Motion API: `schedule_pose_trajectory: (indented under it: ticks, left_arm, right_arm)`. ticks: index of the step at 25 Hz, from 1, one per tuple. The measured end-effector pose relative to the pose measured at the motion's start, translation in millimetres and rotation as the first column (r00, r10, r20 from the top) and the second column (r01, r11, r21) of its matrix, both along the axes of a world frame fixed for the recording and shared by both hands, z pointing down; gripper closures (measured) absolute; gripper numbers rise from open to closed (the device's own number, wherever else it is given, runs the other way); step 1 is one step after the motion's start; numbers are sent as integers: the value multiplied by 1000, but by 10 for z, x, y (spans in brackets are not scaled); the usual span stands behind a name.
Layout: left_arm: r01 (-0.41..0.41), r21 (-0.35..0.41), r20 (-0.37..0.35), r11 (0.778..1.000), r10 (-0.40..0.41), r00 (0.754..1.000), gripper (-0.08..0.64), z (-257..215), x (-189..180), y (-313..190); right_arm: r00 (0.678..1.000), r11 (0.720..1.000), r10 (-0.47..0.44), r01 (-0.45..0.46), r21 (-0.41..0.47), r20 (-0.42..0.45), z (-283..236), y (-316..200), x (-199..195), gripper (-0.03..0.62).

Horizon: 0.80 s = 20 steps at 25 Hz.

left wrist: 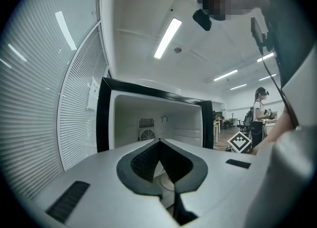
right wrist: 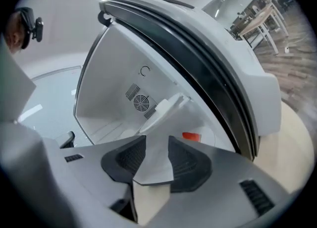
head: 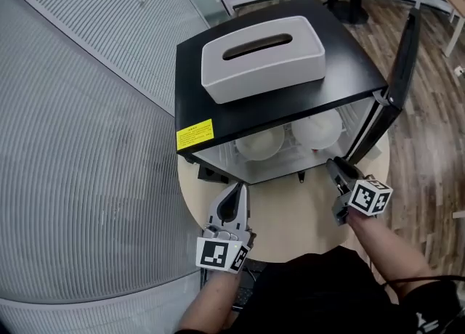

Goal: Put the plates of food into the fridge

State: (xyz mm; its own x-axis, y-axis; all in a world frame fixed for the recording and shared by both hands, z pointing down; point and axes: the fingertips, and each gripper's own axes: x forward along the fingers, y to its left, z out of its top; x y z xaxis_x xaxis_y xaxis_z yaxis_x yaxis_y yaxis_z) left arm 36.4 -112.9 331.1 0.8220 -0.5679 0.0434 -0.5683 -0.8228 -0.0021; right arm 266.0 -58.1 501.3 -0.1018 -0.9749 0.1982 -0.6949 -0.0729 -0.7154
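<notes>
A small black fridge (head: 341, 56) stands on a round table (head: 298, 209) with its door (head: 399, 71) swung open to the right. Two white plates lie side by side on its shelf, one on the left (head: 259, 142) and one on the right (head: 317, 129). In the right gripper view a plate (right wrist: 163, 113) shows tilted, with a small red item (right wrist: 191, 136) beside it. My left gripper (head: 234, 193) hovers over the table before the fridge, jaws shut and empty (left wrist: 159, 142). My right gripper (head: 334, 168) is at the fridge's right front corner, open (right wrist: 157, 145), holding nothing.
A white tissue box (head: 261, 56) sits on top of the fridge. A ribbed glass wall (head: 80, 144) runs along the left. The open door (right wrist: 198, 58) is close on the right gripper's right. A person (left wrist: 258, 115) stands far off in the room.
</notes>
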Motion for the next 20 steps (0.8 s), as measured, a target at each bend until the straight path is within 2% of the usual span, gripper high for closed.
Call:
schedule_pose_trajectory:
  ticks: [3, 6, 14, 20]
  left_arm:
    - [-8, -1, 3, 1000, 8, 1000, 557, -31, -141, 54]
    - [-17, 1, 7, 1000, 17, 1000, 557, -61, -272, 103]
    - [-29, 12, 8, 999, 29, 1000, 557, -85, -566, 189]
    - [-19, 13, 7, 1000, 19, 1000, 557, -59, -720, 210]
  right_arm:
    - [996, 999, 28, -26, 24, -85, -192, 91, -45, 460]
    - [978, 997, 56, -43, 68, -203, -412, 211, -103, 488]
    - [911, 997, 40, -8, 81, -410, -737, 599, -291, 494]
    - [843, 996, 48, 4, 95, -535, -1027, 814, -298, 494]
